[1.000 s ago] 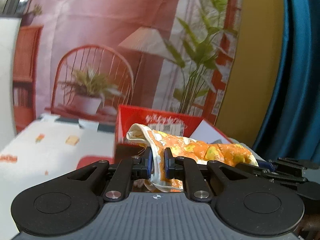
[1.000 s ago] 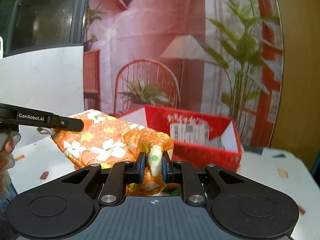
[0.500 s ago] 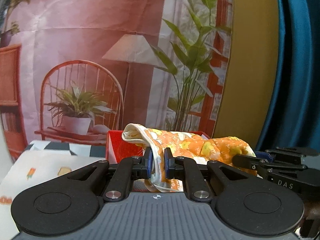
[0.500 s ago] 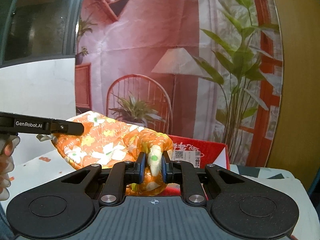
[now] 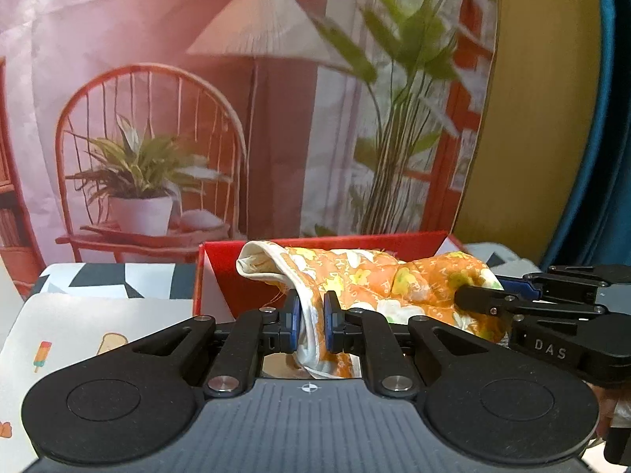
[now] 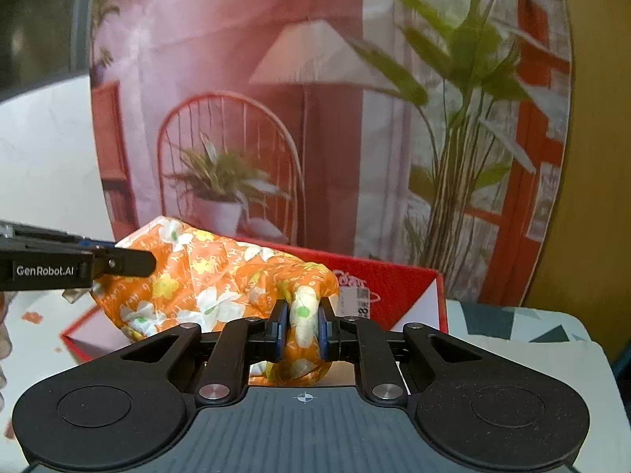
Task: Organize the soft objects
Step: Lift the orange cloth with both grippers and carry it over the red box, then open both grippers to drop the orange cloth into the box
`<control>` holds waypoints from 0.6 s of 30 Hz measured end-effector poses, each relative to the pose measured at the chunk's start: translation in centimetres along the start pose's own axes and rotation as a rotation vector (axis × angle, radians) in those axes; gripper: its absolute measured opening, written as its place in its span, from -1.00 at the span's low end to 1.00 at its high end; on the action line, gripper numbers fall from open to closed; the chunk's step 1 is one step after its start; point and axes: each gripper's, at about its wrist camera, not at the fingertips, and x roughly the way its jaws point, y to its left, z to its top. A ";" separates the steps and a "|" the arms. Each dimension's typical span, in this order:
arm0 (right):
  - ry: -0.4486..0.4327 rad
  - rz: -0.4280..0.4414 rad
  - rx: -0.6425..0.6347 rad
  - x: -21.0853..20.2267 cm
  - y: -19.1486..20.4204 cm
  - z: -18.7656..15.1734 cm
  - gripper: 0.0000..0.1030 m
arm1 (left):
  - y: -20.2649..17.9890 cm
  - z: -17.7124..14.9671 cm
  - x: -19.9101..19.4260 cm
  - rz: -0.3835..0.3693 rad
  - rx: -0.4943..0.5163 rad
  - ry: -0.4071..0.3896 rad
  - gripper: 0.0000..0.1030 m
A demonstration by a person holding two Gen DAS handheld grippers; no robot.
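Note:
An orange cloth with yellow and white flowers [image 5: 370, 276] hangs between both grippers, held in the air over an open red box [image 5: 221, 272]. My left gripper [image 5: 309, 325] is shut on the cloth's white-lined edge. My right gripper [image 6: 301, 325] is shut on the other end of the cloth [image 6: 205, 276]. The right gripper also shows at the right of the left wrist view [image 5: 493, 303], and the left gripper at the left of the right wrist view [image 6: 118, 262]. The red box [image 6: 398, 287] lies right behind the cloth.
A printed backdrop with a chair, lamp and plants [image 5: 236, 118] stands behind the box. The table has a white cover with small prints [image 5: 79, 331]. A blue curtain [image 5: 615, 118] hangs at the far right and a white panel [image 6: 39, 157] at the left.
Both grippers have carried the cloth forward toward the red box, which is now closer and lower in view. Both grips are unchanged.

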 end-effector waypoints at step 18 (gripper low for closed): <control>0.144 -0.078 0.060 4.6 -0.1 -2.3 -0.49 | -0.4 -1.2 3.2 0.093 0.177 0.081 0.20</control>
